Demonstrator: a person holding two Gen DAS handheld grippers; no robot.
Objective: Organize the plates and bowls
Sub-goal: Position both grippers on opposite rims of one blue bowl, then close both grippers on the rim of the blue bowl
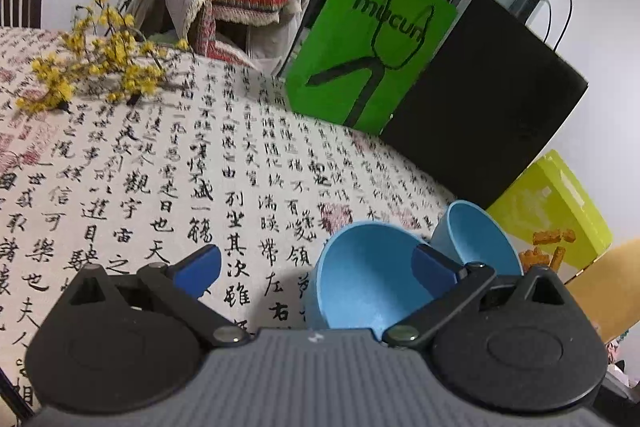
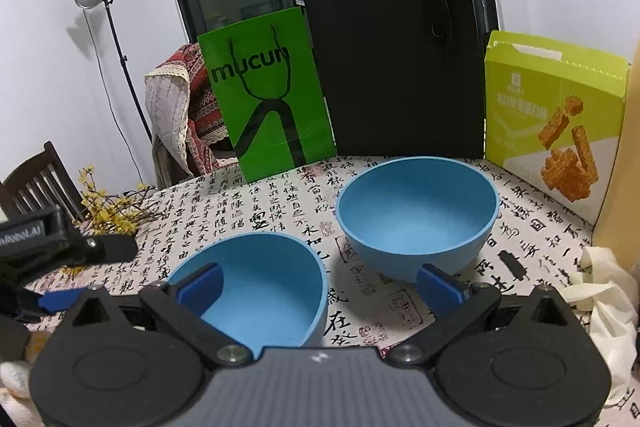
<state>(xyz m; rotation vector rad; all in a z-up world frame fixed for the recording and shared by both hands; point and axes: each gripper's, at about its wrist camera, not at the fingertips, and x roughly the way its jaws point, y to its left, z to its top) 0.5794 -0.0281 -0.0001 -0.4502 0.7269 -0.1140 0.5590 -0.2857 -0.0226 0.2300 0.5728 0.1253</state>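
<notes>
Writing: green paper bag reads "mucun" in black; the tablecloth is covered in black Chinese calligraphy with faint red seals. Print on the yellow-green snack box is too blurred to read.
Bowls: two, both blue. Near bowl and far bowl stand upright on the cloth, near each other but apart.
Bags: two, the green one and a black bag just beside it.
Left gripper: jaws wide apart, holding nothing; its right finger sits over the near bowl.
Right gripper: jaws wide apart, holding nothing; left finger over the near bowl.
Other: yellow flower sprig, one.
</notes>
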